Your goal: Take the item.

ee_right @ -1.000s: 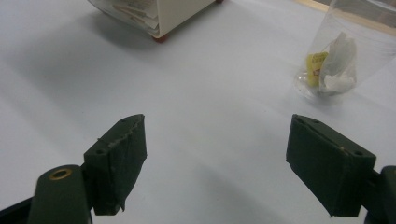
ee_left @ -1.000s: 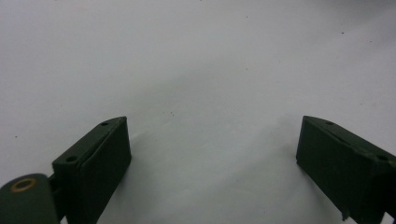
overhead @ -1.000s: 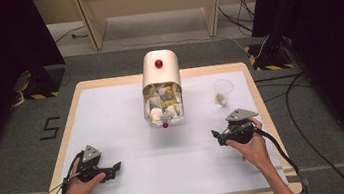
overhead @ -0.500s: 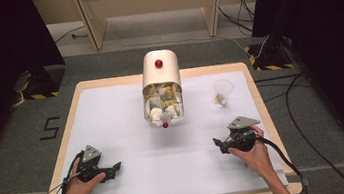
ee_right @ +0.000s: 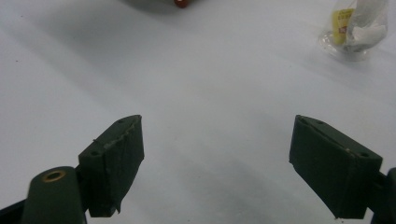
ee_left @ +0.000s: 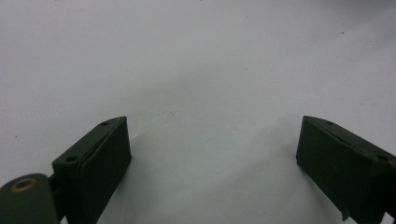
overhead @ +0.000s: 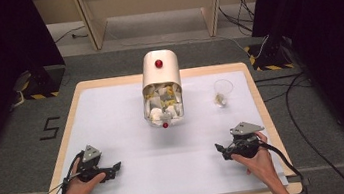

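Observation:
A cream, rounded container with a red knob stands at the back middle of the white table; its open front is stuffed with white and yellow packets. Right of it sits a clear plastic cup holding a few packets. My left gripper rests near the front left, jaws wide apart over bare tabletop, so it is open. Near the front right my right gripper is also open with nothing between its jaws. It points toward the container, whose lower red knob shows at the top edge.
The table has a wooden rim. Black cables trail over the grey floor on the right, and a "5" mark lies on the floor at the left. Dark curtains flank both sides.
My right gripper has drawn back toward the front edge of the table and come lower. The left gripper has stayed put.

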A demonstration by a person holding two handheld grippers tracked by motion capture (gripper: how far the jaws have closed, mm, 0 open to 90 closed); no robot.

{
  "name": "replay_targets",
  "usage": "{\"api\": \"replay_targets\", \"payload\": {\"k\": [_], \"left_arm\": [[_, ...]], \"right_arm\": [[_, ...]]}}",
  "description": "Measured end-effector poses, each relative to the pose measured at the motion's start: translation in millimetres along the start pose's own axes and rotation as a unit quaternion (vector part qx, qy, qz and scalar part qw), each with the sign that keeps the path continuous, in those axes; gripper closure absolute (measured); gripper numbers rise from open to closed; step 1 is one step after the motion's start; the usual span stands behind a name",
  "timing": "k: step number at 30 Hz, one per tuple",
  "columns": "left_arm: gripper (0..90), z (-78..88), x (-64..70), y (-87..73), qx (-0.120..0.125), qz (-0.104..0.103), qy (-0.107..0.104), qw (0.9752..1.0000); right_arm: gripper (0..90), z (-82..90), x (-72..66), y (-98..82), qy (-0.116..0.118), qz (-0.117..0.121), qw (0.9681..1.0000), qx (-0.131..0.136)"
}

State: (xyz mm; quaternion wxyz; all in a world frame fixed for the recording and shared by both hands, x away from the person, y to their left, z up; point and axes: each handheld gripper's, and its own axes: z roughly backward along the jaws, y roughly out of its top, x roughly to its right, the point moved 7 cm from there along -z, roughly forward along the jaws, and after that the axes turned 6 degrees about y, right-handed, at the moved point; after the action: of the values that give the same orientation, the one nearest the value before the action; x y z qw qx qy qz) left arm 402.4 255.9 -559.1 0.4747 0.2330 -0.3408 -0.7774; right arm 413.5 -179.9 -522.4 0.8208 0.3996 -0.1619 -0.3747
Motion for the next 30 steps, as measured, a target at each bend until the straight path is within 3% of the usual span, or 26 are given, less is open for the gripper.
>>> {"api": "replay_targets", "payload": {"k": [10,24,30], "left_arm": [[9.1,0.0,0.0,0.0,0.0,0.0,0.0,1.0],[9.1,0.0,0.0,0.0,0.0,0.0,0.0,1.0],[9.1,0.0,0.0,0.0,0.0,0.0,0.0,1.0]], "right_arm": [[17.7,1.7,-8.6,-5.0,0.009,0.002,0.9999,-0.006],[18.4,5.6,-13.5,-13.7,-0.004,0.013,0.9997,-0.022],[19.4,8.5,-16.3,-16.7,0.004,0.008,0.9997,-0.022]]}}
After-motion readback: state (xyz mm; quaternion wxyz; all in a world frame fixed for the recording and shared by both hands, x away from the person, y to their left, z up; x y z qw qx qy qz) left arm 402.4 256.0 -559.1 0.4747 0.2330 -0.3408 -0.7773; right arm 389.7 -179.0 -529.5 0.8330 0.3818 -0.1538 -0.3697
